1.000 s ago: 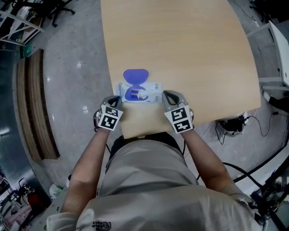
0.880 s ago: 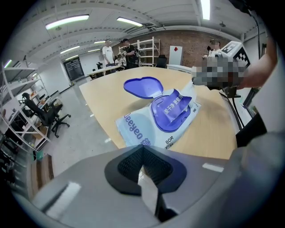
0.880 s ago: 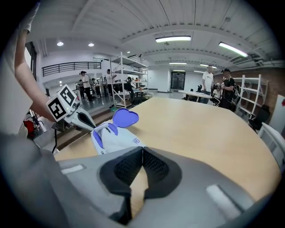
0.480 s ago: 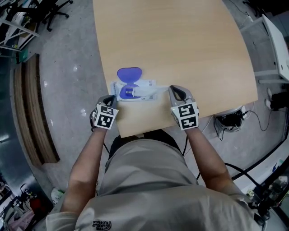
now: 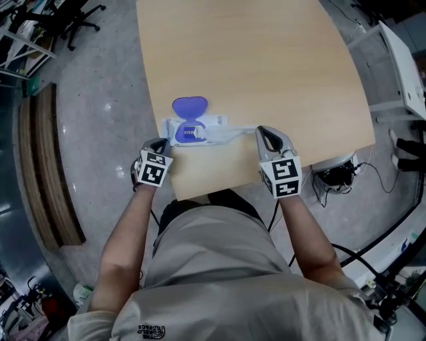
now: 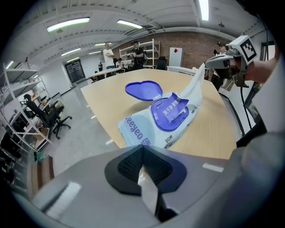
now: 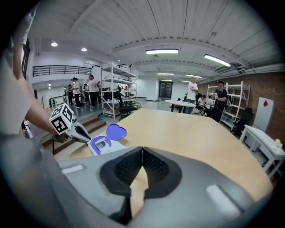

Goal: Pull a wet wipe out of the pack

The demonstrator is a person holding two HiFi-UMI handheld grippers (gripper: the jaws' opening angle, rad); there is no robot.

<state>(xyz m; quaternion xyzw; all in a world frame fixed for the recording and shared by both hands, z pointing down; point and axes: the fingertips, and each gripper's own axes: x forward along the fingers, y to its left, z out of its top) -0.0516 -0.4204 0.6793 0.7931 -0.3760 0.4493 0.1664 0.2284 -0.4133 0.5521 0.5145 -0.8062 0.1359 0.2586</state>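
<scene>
A pale blue wet wipe pack (image 5: 216,122) lies near the front left edge of the wooden table (image 5: 266,60), its purple heart-shaped lid (image 5: 190,105) flipped open. My left gripper (image 5: 162,142) is shut on the pack's near left corner. A white wipe (image 5: 234,135) stretches from the pack's opening to my right gripper (image 5: 258,131), which is shut on its end. In the left gripper view the pack (image 6: 142,129) runs up to the shut left gripper (image 6: 142,151), and the wipe (image 6: 193,87) rises taut to the right gripper (image 6: 207,66). In the right gripper view the right gripper (image 7: 142,149) is shut.
The table's front edge (image 5: 219,190) runs just before the person's body. Grey floor (image 5: 100,133) lies left, with a low wooden platform (image 5: 46,160). Cables (image 5: 373,180) and a white desk (image 5: 403,60) are at the right. Office chairs (image 5: 80,16) stand far left.
My right gripper has moved right, away from the pack, drawing the wipe out into a longer taut strip. The left gripper stays at the pack's left corner.
</scene>
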